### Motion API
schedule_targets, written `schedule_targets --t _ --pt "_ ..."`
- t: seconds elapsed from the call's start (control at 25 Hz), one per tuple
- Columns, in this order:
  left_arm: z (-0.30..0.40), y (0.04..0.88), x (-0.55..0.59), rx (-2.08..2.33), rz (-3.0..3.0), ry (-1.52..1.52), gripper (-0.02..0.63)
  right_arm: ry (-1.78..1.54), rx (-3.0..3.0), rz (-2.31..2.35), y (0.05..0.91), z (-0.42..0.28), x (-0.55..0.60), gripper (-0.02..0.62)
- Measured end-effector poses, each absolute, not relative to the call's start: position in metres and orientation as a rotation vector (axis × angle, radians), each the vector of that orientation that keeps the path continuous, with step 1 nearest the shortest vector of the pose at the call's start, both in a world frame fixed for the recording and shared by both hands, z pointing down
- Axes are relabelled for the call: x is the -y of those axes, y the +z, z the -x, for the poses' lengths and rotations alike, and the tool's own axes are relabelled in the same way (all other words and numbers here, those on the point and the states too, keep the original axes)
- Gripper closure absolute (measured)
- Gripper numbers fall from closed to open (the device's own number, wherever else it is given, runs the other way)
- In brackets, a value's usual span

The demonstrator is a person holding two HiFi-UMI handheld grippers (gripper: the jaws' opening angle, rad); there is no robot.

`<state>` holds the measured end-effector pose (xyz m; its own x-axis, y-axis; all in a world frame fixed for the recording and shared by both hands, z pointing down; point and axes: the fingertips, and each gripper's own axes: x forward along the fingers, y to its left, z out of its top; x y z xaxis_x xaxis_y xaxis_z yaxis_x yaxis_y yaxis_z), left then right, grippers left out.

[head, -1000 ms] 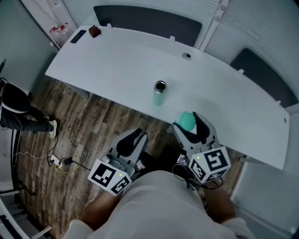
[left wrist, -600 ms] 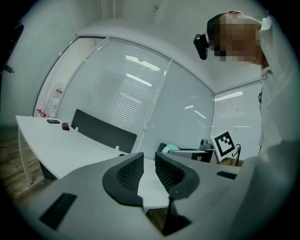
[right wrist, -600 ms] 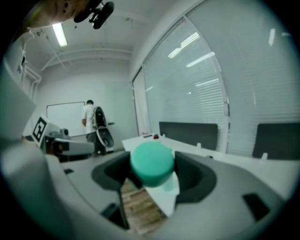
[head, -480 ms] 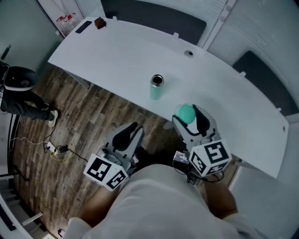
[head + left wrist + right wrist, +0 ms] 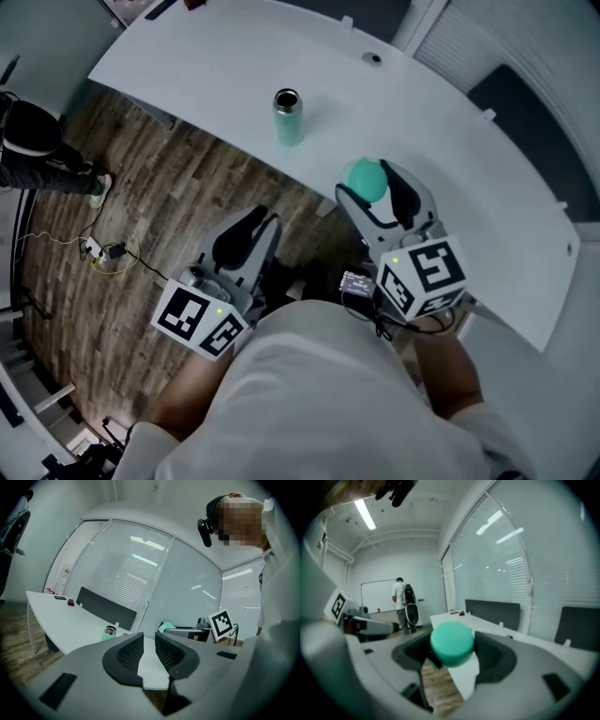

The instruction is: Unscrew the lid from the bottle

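Observation:
A mint-green bottle stands upright on the white table near its front edge, its mouth open with no lid on it. It also shows small in the left gripper view, as the bottle beyond the jaws. My right gripper is shut on the round green lid, held over the table's front edge to the right of the bottle; the lid sits between the pads of that gripper. My left gripper hangs over the wooden floor, away from the table. This left gripper has a narrow gap between its jaws with nothing in it.
A person in dark clothes stands on the floor at the left, near a cable. Another person with a backpack stands by a whiteboard. A small dark object lies at the table's far end. Dark screens line the table's back edge.
The whole head view has slid: bottle, table and both grippers now sit higher and further left. The right gripper keeps hold of the lid. The bottle stays upright in place.

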<state>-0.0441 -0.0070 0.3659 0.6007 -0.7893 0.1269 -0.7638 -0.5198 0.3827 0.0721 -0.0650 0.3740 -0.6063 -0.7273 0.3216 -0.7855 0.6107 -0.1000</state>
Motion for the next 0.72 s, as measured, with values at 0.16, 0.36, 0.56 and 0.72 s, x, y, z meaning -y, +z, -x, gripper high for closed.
schedule_targets --t 0.16,0.36,0.56,0.72 --pt "0.044 0.368 0.001 1.255 -2.414 -0.097 0.511 0.311 2.574 -1.227 0.375 -0.072 0.062 0.287" --pt "0.053 0.364 -0.001 1.234 -2.435 -0.089 0.511 0.295 2.553 -1.257 0.374 -0.064 0.061 0.287" --pt "0.076 0.363 -0.006 1.226 -2.444 -0.071 0.511 0.281 2.552 -1.28 0.371 -0.043 0.055 0.287" --pt "0.087 0.364 -0.01 1.216 -2.448 -0.064 0.511 0.289 2.545 -1.295 0.372 -0.034 0.051 0.287"
